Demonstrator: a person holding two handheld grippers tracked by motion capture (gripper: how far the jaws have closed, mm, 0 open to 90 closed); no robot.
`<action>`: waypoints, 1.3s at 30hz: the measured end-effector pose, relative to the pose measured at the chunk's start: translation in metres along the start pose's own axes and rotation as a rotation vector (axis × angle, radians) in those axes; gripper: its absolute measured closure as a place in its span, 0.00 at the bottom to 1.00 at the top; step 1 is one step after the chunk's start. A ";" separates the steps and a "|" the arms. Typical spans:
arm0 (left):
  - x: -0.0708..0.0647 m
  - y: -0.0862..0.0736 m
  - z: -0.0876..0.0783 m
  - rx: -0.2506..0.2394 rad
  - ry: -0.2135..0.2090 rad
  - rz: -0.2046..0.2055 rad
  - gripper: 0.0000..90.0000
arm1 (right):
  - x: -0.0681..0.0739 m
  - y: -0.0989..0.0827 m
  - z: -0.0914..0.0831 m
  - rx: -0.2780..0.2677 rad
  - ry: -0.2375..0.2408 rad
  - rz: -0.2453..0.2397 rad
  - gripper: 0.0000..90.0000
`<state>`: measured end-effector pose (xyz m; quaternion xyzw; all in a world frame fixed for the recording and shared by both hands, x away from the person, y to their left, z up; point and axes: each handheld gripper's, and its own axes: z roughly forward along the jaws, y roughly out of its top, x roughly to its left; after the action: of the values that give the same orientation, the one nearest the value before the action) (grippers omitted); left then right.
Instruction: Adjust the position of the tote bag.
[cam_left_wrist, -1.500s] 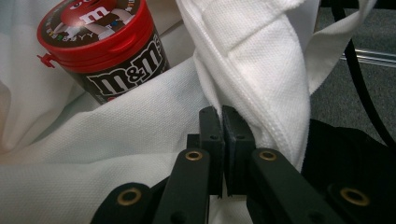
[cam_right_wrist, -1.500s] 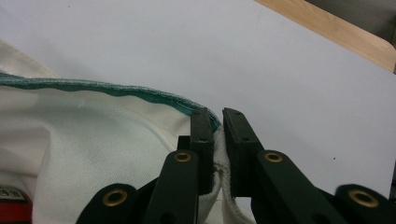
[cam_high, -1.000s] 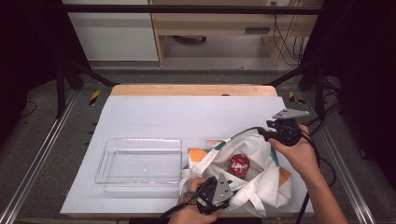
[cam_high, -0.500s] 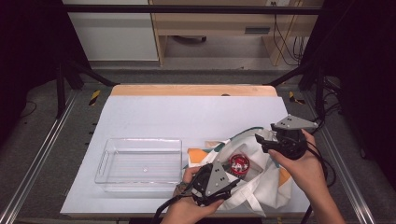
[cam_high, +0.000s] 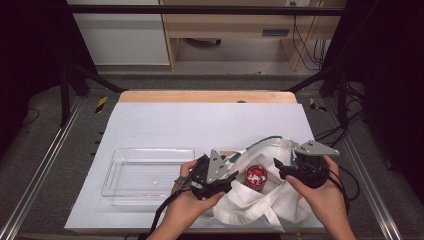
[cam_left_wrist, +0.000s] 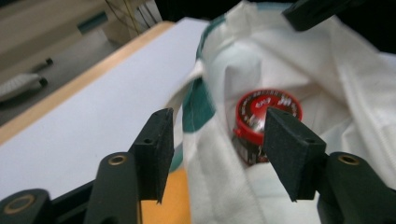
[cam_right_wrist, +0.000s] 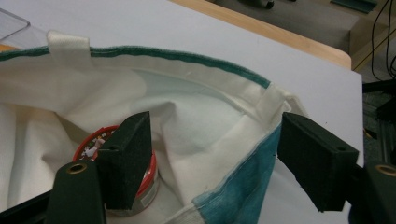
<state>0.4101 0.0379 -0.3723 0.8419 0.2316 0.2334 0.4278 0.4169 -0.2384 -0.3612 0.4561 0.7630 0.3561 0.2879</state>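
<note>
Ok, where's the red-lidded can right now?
The red-lidded can sits inside the open white cloth bag at the table's near right, between the left gripper and right gripper.

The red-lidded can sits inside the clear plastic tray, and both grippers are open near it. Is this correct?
Not quite. The red-lidded can sits inside the white cloth bag, not in the clear plastic tray, as the high view shows. The left gripper and right gripper are indeed open near it.

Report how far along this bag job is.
Done: nothing sits in the clear tray. In hand: both claws hang open at the cloth bag's mouth, the left claw straddling its near edge, the right claw its teal-trimmed side. Left, probably: lifting out the red-lidded can, presumably for the tray.
</note>
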 end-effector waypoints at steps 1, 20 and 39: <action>0.001 -0.001 0.003 0.011 0.000 0.006 0.48 | 0.001 -0.002 0.001 0.002 0.002 0.004 0.29; 0.026 -0.004 0.010 0.100 -0.004 0.000 0.96 | -0.014 -0.044 -0.011 0.089 -0.057 0.014 0.67; 0.031 0.001 -0.003 0.129 -0.023 0.001 0.97 | -0.031 -0.054 -0.052 0.045 -0.057 -0.012 0.94</action>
<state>0.4330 0.0574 -0.3636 0.8704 0.2411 0.2086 0.3753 0.3636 -0.2987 -0.3716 0.4679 0.7651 0.3238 0.3015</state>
